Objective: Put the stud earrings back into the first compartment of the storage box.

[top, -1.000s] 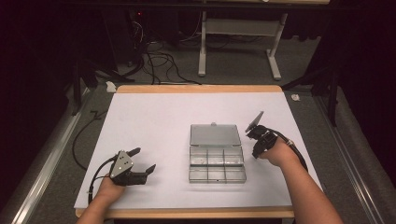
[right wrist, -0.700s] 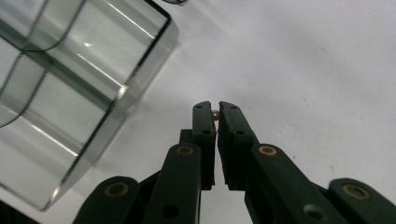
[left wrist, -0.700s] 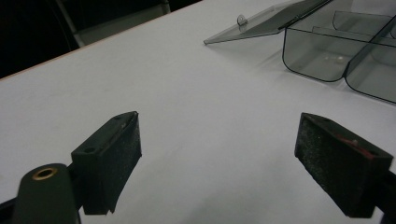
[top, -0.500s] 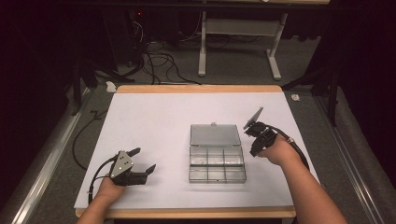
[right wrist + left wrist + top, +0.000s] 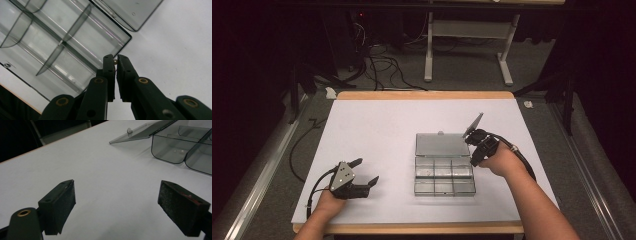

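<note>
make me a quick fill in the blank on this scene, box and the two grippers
1. The clear compartment box has its lid ____.
2. The left gripper has its jaws ____, with nothing between them.
3. The right gripper pinches a small pale ____ at its jaw tips.
4. The box lies nearer the ____ gripper.

Missing words: open; open; bead; right

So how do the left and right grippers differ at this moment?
The left gripper has its jaws spread wide with nothing between them; the right gripper is nearly closed on a tiny bead. The left sits apart from the clear compartment box; the right is at the box's right edge. Both have black jaws and are hand-held.
</note>
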Tool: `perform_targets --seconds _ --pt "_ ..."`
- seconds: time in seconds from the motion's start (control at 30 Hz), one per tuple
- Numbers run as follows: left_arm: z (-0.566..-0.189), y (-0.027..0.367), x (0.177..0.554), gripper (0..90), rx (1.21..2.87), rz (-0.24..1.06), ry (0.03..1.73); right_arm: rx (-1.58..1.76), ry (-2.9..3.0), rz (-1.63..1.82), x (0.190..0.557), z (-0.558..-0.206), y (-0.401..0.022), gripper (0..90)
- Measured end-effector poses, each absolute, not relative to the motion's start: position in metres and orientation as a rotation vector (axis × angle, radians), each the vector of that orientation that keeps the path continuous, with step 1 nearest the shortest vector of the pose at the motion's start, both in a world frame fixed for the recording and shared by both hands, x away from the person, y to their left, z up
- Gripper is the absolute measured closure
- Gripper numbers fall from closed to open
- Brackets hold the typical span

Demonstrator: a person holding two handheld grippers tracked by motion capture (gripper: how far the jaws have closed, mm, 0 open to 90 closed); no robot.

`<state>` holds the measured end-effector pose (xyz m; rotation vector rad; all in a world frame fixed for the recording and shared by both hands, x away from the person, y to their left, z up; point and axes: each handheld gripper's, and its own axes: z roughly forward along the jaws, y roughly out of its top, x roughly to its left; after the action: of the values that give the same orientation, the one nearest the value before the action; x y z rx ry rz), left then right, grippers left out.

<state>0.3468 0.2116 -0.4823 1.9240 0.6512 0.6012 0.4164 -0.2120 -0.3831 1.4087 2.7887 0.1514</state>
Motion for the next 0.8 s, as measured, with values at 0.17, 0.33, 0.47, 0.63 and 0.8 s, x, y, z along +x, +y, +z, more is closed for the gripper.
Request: perform_targets --seconds 0.17,0.33,0.47,0.63,0.8 --pt "-0.482 0.212 0.347 15.0 1.923 0.599 0.650 1.379 2.805 0.162 0.417 -0.385 -0.200 86.4" --pt "-0.482 0.212 0.347 15.0 1.922 0.597 0.652 1.342 2.826 0.176 0.418 -0.389 -0.187 86.4" --pt "-0.482 0.212 0.347 15.0 1.923 0.597 0.650 1.308 2.846 0.179 0.420 -0.393 -0.175 86.4" --pt "-0.482 0.212 0.347 15.0 1.922 0.596 0.650 1.282 2.865 0.191 0.421 -0.396 -0.163 86.4" --pt "-0.482 0.212 0.347 15.0 1.922 0.595 0.651 1.271 2.887 0.192 0.420 -0.400 -0.149 86.4"
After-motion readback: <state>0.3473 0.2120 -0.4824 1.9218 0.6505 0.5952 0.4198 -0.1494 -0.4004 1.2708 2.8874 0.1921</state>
